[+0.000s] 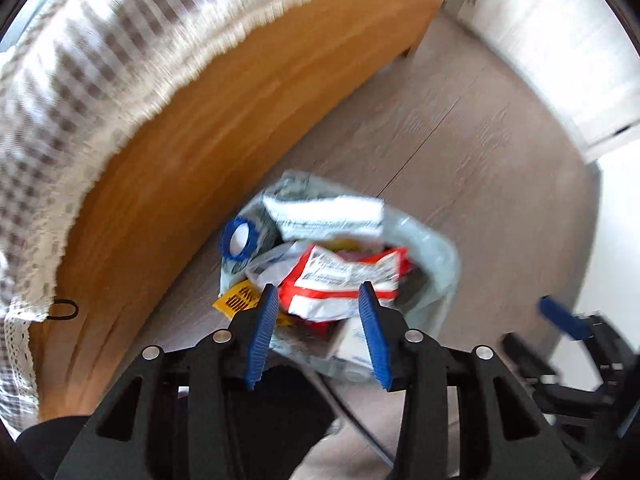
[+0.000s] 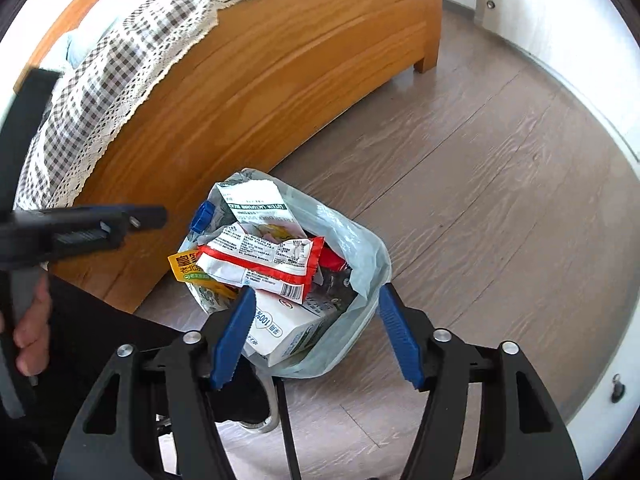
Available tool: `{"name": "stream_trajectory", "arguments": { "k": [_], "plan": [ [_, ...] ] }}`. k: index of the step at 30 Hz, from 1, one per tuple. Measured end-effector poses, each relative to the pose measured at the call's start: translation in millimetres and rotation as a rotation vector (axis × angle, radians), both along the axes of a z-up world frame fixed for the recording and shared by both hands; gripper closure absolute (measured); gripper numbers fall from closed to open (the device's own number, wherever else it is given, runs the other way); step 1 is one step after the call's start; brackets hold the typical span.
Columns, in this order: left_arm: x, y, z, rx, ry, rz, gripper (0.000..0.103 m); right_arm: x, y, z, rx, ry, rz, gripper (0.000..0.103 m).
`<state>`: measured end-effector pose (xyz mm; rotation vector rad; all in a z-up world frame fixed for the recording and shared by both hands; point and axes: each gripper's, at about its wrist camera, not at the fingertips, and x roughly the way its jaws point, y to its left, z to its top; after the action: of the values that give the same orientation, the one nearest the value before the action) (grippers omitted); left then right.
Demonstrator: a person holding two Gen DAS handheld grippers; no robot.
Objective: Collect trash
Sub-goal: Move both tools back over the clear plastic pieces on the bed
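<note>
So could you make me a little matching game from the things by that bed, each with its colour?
Things:
1. bottle cap
2. trash bag
3. bed frame
4. bedspread

Colours:
A. honey-coloured wood
B. grey-and-white check
C. blue
D. pale, see-through green

Pairs: 1-C, 2-D, 3-A, 4-B

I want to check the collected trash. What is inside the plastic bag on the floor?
In the plastic bag: a red-and-white wrapper on top, a white carton, a yellow packet, and a blue cap. Anything underneath is covered.
</note>
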<state>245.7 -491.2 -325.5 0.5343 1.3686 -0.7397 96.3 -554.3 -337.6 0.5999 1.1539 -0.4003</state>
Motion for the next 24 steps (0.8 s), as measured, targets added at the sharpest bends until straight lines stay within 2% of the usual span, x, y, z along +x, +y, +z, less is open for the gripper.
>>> {"name": "stream_trajectory", "arguments": {
  "k": [2, 5, 9, 11, 15, 18, 19, 22, 24],
  "plan": [
    [1.7, 9.1, 30.3, -0.083, -0.015, -0.015, 0.064, 5.6, 4.0, 11.0, -0.033, 0.008, 0.019, 0.040],
    [12.4, 30.7, 76.5, -0.195, -0.067, -0.019, 0.055, 17.9, 11.6, 31.7, -0.093, 0.013, 0.064, 0.040],
    [42.1, 66.6, 125.7, -0.319, -0.100, 0.043, 0.052, 40.1, 22.9, 66.1, -0.163, -0.018, 0.102, 0.040],
    [59.2, 84.6, 143.4, -0.353, -0.117, 0.082, 0.052, 53.7, 29.8, 82.6, -0.189, -0.044, 0.118, 0.040],
    [95.6, 118.7, 165.9, -0.405, -0.175, 0.155, 0.051, 85.0, 47.2, 118.4, -0.226, -0.122, 0.148, 0.040],
    [134.8, 146.3, 174.7, -0.416, -0.219, 0.242, 0.041, 108.0, 60.6, 144.3, -0.233, -0.198, 0.158, 0.040],
    [151.7, 155.3, 174.2, -0.409, -0.233, 0.280, 0.037, 114.9, 65.3, 151.9, -0.232, -0.225, 0.163, 0.040],
    [207.2, 185.9, 166.9, -0.371, -0.269, 0.424, 0.037, 136.1, 81.3, 167.3, -0.227, -0.283, 0.182, 0.040],
    [242.4, 210.5, 162.6, -0.390, -0.253, 0.511, 0.037, 149.4, 89.4, 169.8, -0.225, -0.303, 0.202, 0.040]
  ]
}}
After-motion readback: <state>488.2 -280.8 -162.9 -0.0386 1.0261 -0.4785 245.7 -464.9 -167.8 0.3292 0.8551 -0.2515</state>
